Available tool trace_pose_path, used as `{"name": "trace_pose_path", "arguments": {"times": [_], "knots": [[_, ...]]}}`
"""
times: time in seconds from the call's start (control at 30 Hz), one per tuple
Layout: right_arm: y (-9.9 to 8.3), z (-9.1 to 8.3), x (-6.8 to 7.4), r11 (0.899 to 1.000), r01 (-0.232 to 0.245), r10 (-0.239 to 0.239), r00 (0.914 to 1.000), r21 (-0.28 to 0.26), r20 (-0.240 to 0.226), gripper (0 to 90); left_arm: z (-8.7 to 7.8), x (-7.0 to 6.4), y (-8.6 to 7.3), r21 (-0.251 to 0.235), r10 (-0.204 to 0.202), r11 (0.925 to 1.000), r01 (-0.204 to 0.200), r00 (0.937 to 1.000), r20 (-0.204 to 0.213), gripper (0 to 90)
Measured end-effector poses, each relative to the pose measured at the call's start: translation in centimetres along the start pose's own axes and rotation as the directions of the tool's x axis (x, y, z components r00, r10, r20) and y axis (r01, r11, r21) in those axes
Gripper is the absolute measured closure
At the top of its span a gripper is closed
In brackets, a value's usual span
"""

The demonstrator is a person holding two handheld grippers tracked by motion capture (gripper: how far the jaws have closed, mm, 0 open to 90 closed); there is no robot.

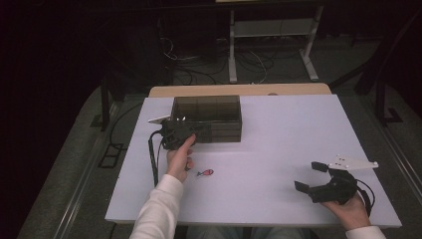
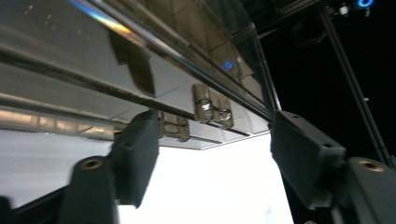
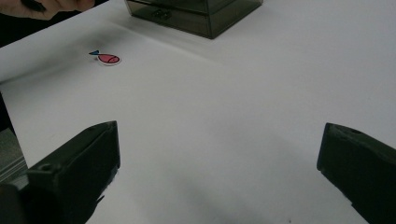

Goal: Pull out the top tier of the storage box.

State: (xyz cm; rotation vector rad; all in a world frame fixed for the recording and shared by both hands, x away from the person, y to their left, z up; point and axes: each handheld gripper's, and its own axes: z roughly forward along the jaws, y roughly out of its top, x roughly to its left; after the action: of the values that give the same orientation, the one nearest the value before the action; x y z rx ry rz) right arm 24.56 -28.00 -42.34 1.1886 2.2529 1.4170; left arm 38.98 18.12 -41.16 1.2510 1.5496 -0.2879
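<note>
A smoky clear plastic box (image 1: 213, 118) with small drawers stands at the back of the white table (image 1: 278, 149). My left gripper (image 1: 180, 130) is pressed close to the box's front left; in the left gripper view its jaws stand open before the box's front (image 2: 140, 65), with small drawer handles (image 2: 212, 108) between them. A small red fish sticker (image 1: 205, 173) lies on the table near the left hand, also visible as the fish sticker (image 3: 108, 58). My right gripper (image 1: 311, 177) rests open near the front right, nothing between its fingers.
The table's front edge runs just under the right hand. Behind the table, cables and a white stand's legs (image 1: 271, 45) sit on the dark floor. The box (image 3: 196, 13) shows far off in the right gripper view.
</note>
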Motion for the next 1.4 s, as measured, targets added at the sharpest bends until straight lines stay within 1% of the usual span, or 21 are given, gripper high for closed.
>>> {"name": "trace_pose_path", "arguments": {"times": [0.03,0.1,0.17,0.37,0.43,0.47,0.5,0.53,0.57,0.67,0.7,0.73,0.77,0.9,0.93,1.03,1.17,1.3,1.37,1.4], "knots": [[0.0,0.0,0.0,1.000,0.000,0.000,1.0000,0.000,0.000,0.0,0.0,0.0,0.0,0.005,-0.003,1.0000,0.003,1.0000,-0.005,38.4],[0.0,0.0,0.0,1.000,0.001,-0.001,1.0000,0.001,0.000,0.0,0.2,0.0,0.0,0.015,-0.015,0.9998,0.015,0.9998,-0.015,42.9],[0.0,0.0,0.0,1.000,0.001,-0.001,1.0000,0.001,-0.001,0.0,0.2,0.0,0.0,0.015,-0.026,0.9995,0.026,0.9996,-0.011,47.0],[0.0,0.0,0.0,1.000,-0.001,0.001,1.0000,0.001,-0.001,0.0,0.2,-0.1,0.1,0.018,-0.049,0.9986,0.049,0.9988,-0.001,55.0],[0.0,0.0,0.0,1.000,0.001,-0.001,1.0000,0.003,-0.001,0.0,0.2,-0.1,0.1,0.016,-0.071,0.9973,0.071,0.9974,0.007,57.8],[0.0,0.0,0.0,1.000,0.001,-0.001,1.0000,0.003,-0.001,0.0,0.2,-0.1,0.1,0.016,-0.071,0.9973,0.071,0.9974,0.007,60.2],[0.0,0.0,0.1,1.000,0.000,0.000,1.0000,0.003,-0.002,0.0,0.2,0.0,0.2,0.019,-0.093,0.9955,0.093,0.9956,0.008,63.5],[0.0,0.0,0.1,1.000,0.000,0.000,1.0000,0.003,-0.002,0.0,0.2,0.0,0.2,0.019,-0.093,0.9955,0.093,0.9956,0.008,65.6],[0.0,0.0,0.0,1.000,0.001,-0.001,1.0000,0.002,-0.003,0.0,0.2,0.0,0.2,0.022,-0.106,0.9941,0.106,0.9943,0.006,65.6],[0.0,0.0,0.0,1.000,0.001,-0.001,1.0000,0.001,-0.002,0.0,0.3,0.2,0.3,0.024,-0.120,0.9925,0.119,0.9928,0.010,69.3],[0.0,0.0,0.0,1.000,0.001,-0.001,1.0000,0.001,-0.002,0.0,0.3,0.3,0.3,0.024,-0.123,0.9921,0.123,0.9923,0.010,69.3],[0.0,0.0,0.0,1.000,0.001,-0.001,1.0000,0.001,-0.002,0.0,0.3,0.3,0.3,0.025,-0.134,0.9907,0.134,0.9909,0.010,71.4],[0.0,0.0,0.0,1.000,0.001,-0.001,1.0000,0.001,-0.002,0.0,0.3,0.3,0.3,0.025,-0.134,0.9907,0.134,0.9909,0.010,72.0],[0.0,0.0,0.0,1.000,0.000,0.000,1.0000,0.003,-0.003,0.0,0.4,0.6,0.4,0.027,-0.165,0.9860,0.164,0.9860,0.023,73.4],[0.0,0.0,0.0,1.000,0.001,-0.001,1.0000,0.005,-0.003,0.0,0.5,0.7,0.4,0.034,-0.169,0.9851,0.169,0.9851,0.028,76.1],[0.0,0.1,0.0,1.000,0.001,-0.001,1.0000,0.004,-0.004,0.0,0.6,0.7,0.4,0.033,-0.173,0.9846,0.172,0.9847,0.026,78.6],[0.0,0.0,0.0,1.000,0.001,-0.001,1.0000,0.005,-0.005,0.0,0.6,0.8,0.4,0.025,-0.178,0.9838,0.178,0.9835,0.031,78.8],[-0.1,0.2,0.0,1.000,0.003,-0.003,0.9999,0.013,-0.012,0.0,0.5,0.9,0.3,0.015,-0.205,0.9788,0.205,0.9780,0.039,80.5],[-0.1,0.2,0.1,1.000,0.005,-0.004,0.9999,0.015,-0.013,0.0,0.5,0.7,0.2,0.003,-0.204,0.9789,0.204,0.9786,0.026,80.6],[-0.1,0.2,0.1,1.000,0.005,-0.004,0.9999,0.015,-0.013,0.0,0.5,0.7,0.2,0.003,-0.204,0.9789,0.204,0.9786,0.026,80.7]]}}
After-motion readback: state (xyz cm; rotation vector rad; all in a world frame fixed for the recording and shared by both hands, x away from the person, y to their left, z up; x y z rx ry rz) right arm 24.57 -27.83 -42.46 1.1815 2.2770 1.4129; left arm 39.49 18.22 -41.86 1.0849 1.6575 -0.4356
